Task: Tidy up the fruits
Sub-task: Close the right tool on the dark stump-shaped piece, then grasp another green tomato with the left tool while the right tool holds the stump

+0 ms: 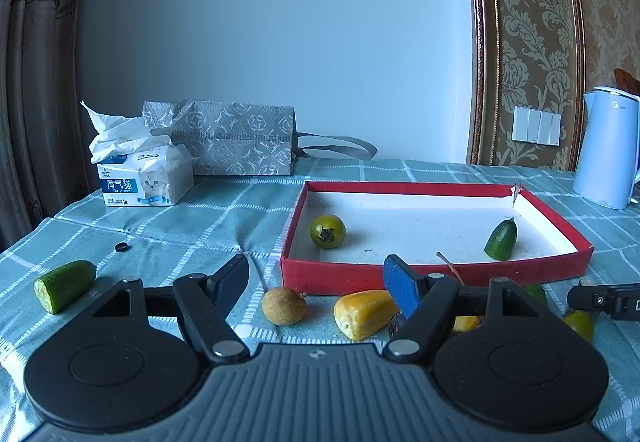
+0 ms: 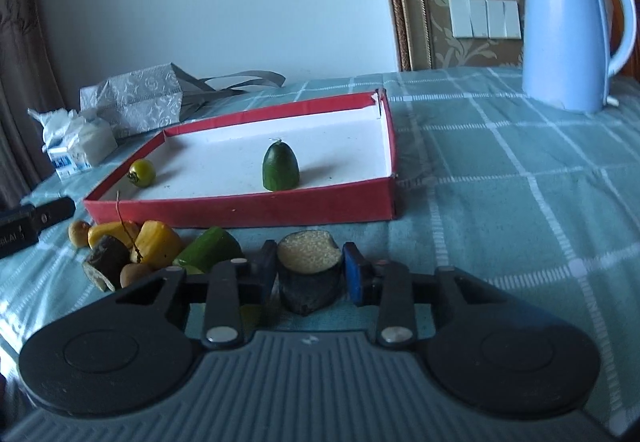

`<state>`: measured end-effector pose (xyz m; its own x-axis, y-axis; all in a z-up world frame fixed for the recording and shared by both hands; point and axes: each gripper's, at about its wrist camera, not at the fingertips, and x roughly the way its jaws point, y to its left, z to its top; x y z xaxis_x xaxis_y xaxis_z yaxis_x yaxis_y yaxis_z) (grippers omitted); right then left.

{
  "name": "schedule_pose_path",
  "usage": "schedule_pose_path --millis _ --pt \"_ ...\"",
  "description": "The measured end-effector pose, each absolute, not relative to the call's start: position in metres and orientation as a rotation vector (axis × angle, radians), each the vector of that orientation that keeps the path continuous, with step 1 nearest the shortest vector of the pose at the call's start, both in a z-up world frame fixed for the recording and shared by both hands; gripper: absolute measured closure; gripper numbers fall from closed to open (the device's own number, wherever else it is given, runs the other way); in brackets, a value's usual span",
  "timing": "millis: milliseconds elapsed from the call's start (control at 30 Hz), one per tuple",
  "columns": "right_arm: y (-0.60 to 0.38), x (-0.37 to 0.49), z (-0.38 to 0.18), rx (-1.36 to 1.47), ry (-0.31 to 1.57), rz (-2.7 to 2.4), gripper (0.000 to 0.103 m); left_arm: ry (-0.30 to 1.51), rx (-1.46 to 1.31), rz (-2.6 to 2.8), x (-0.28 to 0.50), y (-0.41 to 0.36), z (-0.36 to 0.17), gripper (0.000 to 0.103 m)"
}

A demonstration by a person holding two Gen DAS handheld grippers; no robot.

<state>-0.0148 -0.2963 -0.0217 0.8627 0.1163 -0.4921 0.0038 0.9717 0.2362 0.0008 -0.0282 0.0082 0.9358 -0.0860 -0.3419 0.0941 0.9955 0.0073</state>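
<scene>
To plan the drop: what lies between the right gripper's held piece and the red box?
In the right wrist view, only bare tablecloth separates the dark eggplant piece from the red box.

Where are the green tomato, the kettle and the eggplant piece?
green tomato (image 1: 327, 231), left wrist view, its front.
kettle (image 2: 560, 30), right wrist view, its body.
eggplant piece (image 2: 309, 256), right wrist view, its cut face.
</scene>
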Motion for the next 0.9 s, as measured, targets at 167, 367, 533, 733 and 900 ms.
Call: schedule_pose_path --millis 167,367,533,733,900 --pt "-0.305 -0.026 -0.017 0.263 0.499 0.051 0.070 0.309 0.049 -0.157 -0.012 -0.037 0.010 0.029" --pt "-0.323 -0.050 -0.006 0.255 0.419 0.031 0.070 0.258 0.188 -0.379 -0.050 -0.086 0.008 0.029" --pt "-0.342 -0.058 -0.005 0.295 0.399 0.012 0.070 0.315 0.243 -0.451 -0.062 -0.134 0.002 0.029" --pt "-0.353 -0.063 -0.005 0.332 0.375 0.029 0.070 0.428 0.276 -0.450 -0.057 -0.167 -0.009 0.029" --pt "-0.357 -0.069 -0.002 0.358 0.343 0.047 0.070 0.573 0.221 -0.405 -0.032 -0.172 -0.017 0.029"
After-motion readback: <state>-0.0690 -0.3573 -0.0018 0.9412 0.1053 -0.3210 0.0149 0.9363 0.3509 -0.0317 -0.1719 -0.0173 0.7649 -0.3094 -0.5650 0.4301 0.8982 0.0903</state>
